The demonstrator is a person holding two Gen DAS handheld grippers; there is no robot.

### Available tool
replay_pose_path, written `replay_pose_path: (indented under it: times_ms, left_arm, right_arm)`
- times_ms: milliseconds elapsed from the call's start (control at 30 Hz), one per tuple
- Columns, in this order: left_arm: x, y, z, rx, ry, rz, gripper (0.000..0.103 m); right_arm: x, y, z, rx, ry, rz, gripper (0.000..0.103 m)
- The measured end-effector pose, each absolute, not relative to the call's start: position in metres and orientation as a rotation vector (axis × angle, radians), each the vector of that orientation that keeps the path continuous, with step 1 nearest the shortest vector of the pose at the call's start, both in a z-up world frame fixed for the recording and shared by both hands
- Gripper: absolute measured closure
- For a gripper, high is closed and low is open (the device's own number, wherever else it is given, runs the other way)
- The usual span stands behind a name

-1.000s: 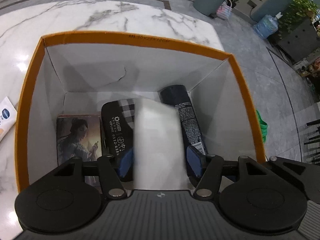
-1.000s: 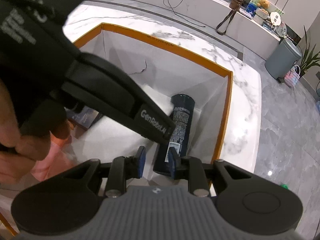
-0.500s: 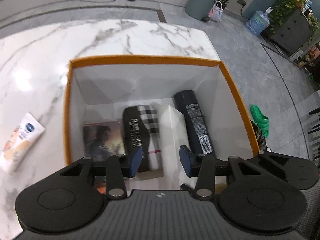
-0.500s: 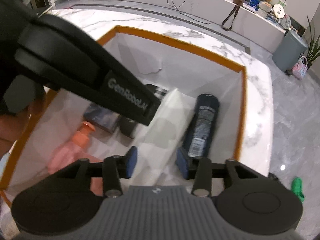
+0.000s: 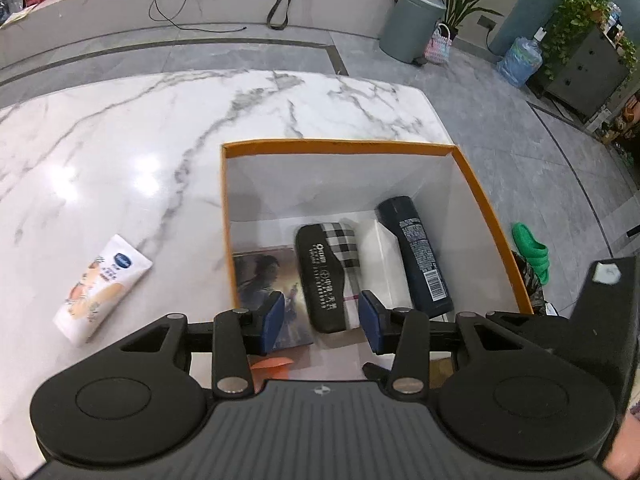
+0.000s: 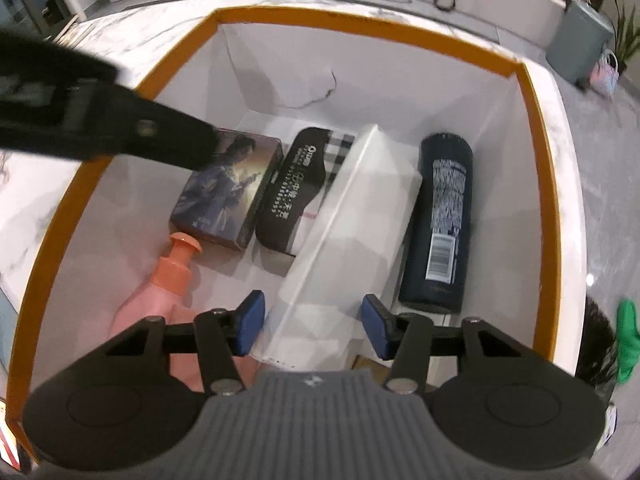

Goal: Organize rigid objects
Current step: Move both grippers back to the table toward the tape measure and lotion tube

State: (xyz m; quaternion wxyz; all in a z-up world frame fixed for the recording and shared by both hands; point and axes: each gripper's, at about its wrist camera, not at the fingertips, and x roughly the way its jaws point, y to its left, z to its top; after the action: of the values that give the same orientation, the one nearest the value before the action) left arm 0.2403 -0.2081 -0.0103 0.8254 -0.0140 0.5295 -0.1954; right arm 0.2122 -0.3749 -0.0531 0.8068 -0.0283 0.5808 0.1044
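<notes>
Released, the white box lies beside the barcoded bottle; both hand-held grippers part-open, empty.

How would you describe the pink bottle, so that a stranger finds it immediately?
Look inside the orange-rimmed box on the marble table. At its near left corner lies the pink bottle, below the picture tin. It alone has a coral pump cap.

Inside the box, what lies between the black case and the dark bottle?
A white box lies between the black case and dark bottle, clearest in right wrist view.

Grey tiled floor, potted plants
</notes>
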Motion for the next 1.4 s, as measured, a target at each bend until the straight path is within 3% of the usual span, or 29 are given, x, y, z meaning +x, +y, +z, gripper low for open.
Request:
replay_pose_path:
  times_ms: [100,200,300,600,933,1400]
  left_arm:
    - [0.238,-0.199,-0.006,-0.038,1.115,-0.405,0.053]
    - [0.237,-0.189,-0.003,-0.059,1.108,-0.411,0.056]
    - [0.233,-0.182,0.001,-0.068,1.093,-0.425,0.061]
    - [0.227,-0.163,0.008,-0.062,1.058,-0.416,0.06]
    - [0.213,-0.12,0.02,-0.073,1.029,-0.369,0.06]
    - [0.166,-0.058,0.05,0.049,0.953,-0.361,0.06]
  right_arm:
    - [0.215,-0.371,-0.057,-0.08,1.271,0.201,0.044]
    - [0.215,-0.367,-0.058,-0.099,1.27,0.173,0.046]
    - [0.216,-0.366,-0.054,-0.116,1.257,0.176,0.055]
    - [0.235,-0.365,-0.046,-0.206,1.213,0.099,0.072]
    - [0.226,-0.358,-0.043,-0.263,1.207,0.082,0.071]
    - [0.185,-0.31,0.022,-0.265,1.048,0.139,0.064]
